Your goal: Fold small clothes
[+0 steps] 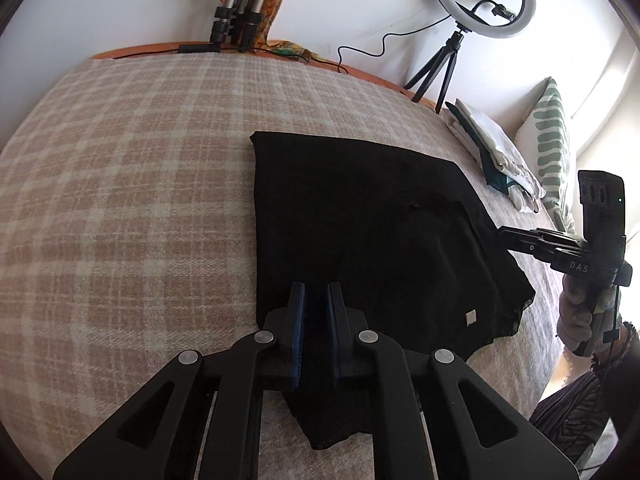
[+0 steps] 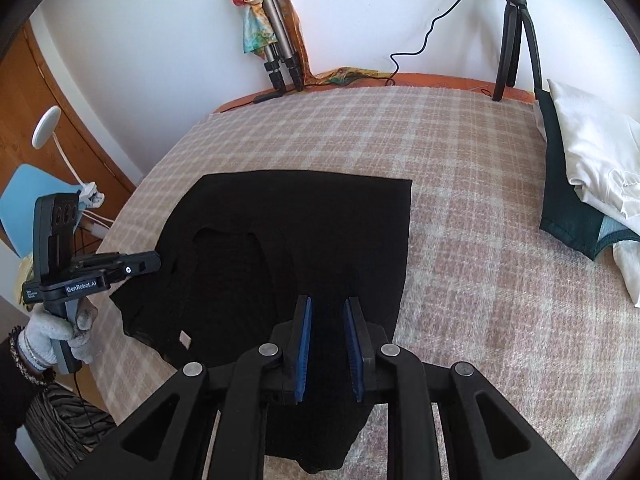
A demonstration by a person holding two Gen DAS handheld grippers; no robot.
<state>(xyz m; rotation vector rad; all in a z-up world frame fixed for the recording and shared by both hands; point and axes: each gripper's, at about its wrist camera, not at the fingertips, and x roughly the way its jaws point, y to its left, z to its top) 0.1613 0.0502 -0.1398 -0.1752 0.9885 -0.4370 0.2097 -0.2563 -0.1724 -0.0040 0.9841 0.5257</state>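
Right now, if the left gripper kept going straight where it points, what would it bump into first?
Probably the black garment. The left gripper points down at the near part of it, jaws slightly apart with black cloth showing between them. The cloth lies flat on the plaid blanket, so the bed comes right after. How far off is unclear.

Black garment (image 2: 304,236) — matt knit cloth; blanket (image 1: 140,184) — coarse woven check, fuzzy. Claws (image 1: 316,320) (image 2: 329,344): matt black plastic, ribbed blue pads (image 2: 304,348), bright metal rivets (image 1: 264,336). Glove (image 2: 60,332): grey fabric.
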